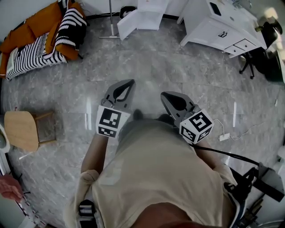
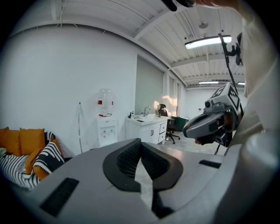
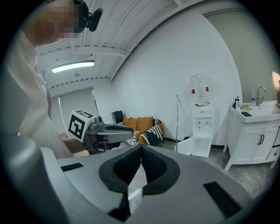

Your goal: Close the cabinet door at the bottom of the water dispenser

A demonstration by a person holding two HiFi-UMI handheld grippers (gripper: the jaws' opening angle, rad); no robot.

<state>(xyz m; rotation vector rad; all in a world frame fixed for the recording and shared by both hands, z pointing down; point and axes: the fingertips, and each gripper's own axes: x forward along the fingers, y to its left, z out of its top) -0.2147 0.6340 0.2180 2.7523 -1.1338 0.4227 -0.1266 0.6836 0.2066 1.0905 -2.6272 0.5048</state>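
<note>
The white water dispenser [image 1: 151, 13] stands far ahead by the wall, with its bottom cabinet door [image 1: 127, 24] swung open to the left. In the right gripper view the dispenser [image 3: 202, 131] carries a clear bottle, and the open door [image 3: 190, 145] juts out at its base. It looks small and distant in the left gripper view [image 2: 106, 129]. My left gripper [image 1: 129, 83] and right gripper [image 1: 165, 95] are held side by side over the grey floor, well short of it. Both have their pads together with nothing between them.
A sofa with orange cushions and a striped blanket [image 1: 44, 35] lies at the left. A white sink cabinet [image 1: 222, 26] and an office chair [image 1: 254, 62] stand at the right. A thin pole [image 1: 110, 18] stands beside the dispenser. A wooden stool [image 1: 22, 131] sits near left, a cable [image 1: 231, 133] right.
</note>
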